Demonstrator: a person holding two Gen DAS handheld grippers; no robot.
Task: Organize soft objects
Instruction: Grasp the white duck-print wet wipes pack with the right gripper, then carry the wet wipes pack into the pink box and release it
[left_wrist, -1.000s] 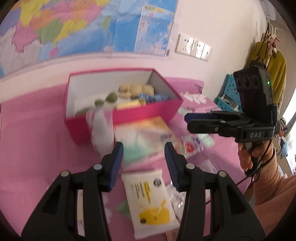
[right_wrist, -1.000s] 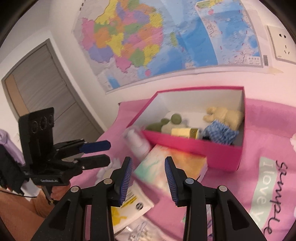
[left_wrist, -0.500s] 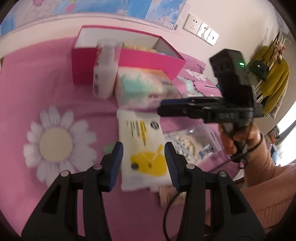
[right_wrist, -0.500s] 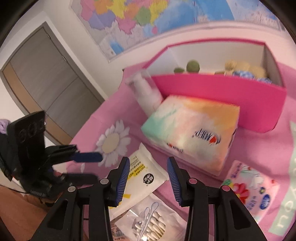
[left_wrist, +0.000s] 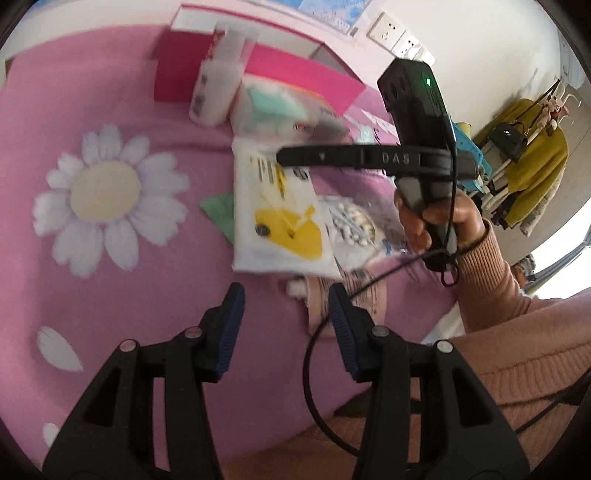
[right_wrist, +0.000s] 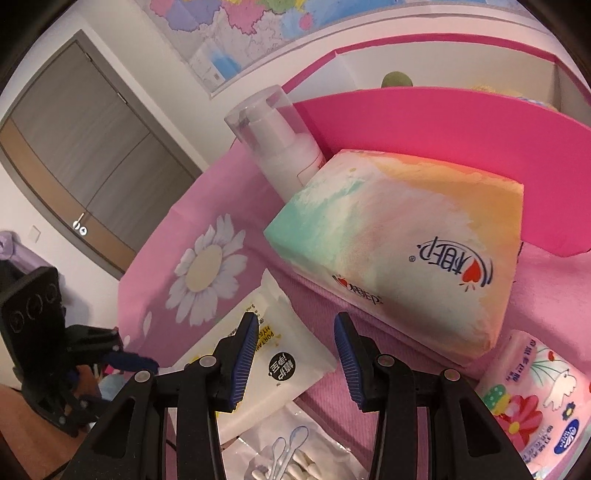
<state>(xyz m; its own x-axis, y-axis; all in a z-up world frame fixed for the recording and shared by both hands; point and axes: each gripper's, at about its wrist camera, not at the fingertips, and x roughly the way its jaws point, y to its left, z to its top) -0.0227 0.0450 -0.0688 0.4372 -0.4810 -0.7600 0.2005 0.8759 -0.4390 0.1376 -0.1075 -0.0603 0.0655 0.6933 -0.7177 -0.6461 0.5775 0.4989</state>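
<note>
The jaws of the left gripper (left_wrist: 286, 317) are parted with nothing between them, above a pink daisy-print cloth (left_wrist: 110, 302) covering the worktop. The jaws of the right gripper (right_wrist: 295, 350) are likewise parted and empty, poised over a flat white-and-yellow wipes packet (right_wrist: 273, 354). Just behind that packet, a soft pastel tissue pack (right_wrist: 399, 236) is seen lying against the front wall of an open pink cardboard box (right_wrist: 461, 122), with a white pump bottle (right_wrist: 280, 147) touching its left end. A clear bag of cotton swabs (right_wrist: 295, 458) is seen beside the wipes packet.
</note>
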